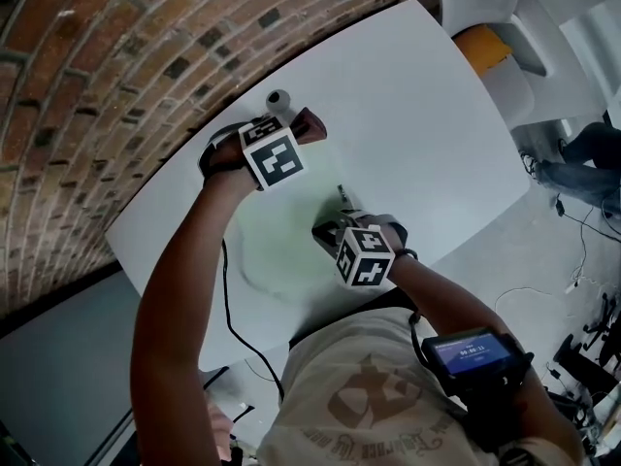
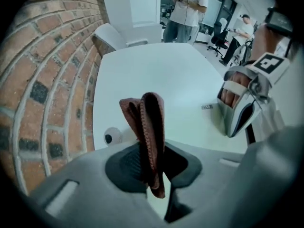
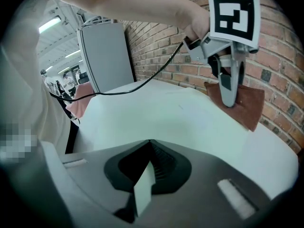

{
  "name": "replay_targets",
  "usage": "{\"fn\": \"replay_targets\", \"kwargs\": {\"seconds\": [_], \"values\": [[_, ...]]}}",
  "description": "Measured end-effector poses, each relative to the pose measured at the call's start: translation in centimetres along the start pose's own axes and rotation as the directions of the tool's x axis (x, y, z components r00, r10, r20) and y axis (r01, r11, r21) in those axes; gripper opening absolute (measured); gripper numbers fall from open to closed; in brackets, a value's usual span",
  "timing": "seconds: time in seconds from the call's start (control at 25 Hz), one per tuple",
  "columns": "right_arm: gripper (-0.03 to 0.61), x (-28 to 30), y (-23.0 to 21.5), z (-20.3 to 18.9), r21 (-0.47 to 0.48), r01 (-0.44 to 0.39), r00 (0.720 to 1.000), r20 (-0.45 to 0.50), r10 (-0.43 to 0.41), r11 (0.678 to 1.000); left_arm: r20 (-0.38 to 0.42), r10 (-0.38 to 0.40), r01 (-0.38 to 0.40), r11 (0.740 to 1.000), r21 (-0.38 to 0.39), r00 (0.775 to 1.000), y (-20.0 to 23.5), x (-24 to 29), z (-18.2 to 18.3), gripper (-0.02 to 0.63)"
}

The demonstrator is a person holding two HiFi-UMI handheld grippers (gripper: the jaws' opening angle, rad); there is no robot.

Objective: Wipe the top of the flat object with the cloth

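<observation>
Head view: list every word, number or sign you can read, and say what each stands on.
Wrist screen: a line of digits, too small to read.
Shirt: printed lettering, too blurred to read.
Left cube, right cube: black-and-white square patterns, no words.
Nothing can be quoted with confidence.

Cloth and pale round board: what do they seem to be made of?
The cloth looks like brown woven fabric: soft, folding on itself, with a stitched edge. The board is thin, smooth, matte and pale green, probably plastic, though its look leaves that open.
</observation>
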State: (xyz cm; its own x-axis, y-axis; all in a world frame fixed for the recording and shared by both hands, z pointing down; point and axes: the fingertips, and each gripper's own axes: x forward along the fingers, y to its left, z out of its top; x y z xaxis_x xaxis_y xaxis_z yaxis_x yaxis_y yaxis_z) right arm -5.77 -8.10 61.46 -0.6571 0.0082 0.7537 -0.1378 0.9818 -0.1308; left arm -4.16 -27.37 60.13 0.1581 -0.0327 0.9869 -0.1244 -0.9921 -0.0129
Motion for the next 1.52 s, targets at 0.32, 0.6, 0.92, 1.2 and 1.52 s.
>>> {"fn": "replay_targets", "kwargs": {"seconds": [0.32,0.6,0.92,1.2,1.52], "values": [[0.009,0.0,-0.1,-0.1,-0.001,0.003,1.0,-0.005,-0.003,1.0,-0.004,0.051,-0.05,0.974,-0.222,0.999,-0.9,-1.6,-6.8,0.066],[0.009,0.0,-0.1,-0.2,0.006,0.019,1.0,-0.019,-0.018,1.0,-0.059,0.094,-0.109,0.912,-0.394,0.994,-2.5,-2.0,-12.6,0.066],[0.008,0.5,-0.2,0.5,0.012,0.01,1.0,-0.024,-0.01,1.0,-0.026,0.164,-0.155,0.849,-0.506,0.986,-4.1,-2.6,-15.1,0.066],[0.008,0.2,-0.1,0.2,0.001,0.013,0.999,-0.034,-0.013,1.0,0.018,0.159,-0.122,0.821,-0.558,0.987,-7.2,-2.3,-13.0,0.066],[0.008,-0.1,0.1,0.0,-0.023,0.029,0.999,-0.036,-0.03,0.999,0.14,0.058,0.022,0.858,-0.513,0.988,-9.5,-1.2,-5.6,0.066]]}}
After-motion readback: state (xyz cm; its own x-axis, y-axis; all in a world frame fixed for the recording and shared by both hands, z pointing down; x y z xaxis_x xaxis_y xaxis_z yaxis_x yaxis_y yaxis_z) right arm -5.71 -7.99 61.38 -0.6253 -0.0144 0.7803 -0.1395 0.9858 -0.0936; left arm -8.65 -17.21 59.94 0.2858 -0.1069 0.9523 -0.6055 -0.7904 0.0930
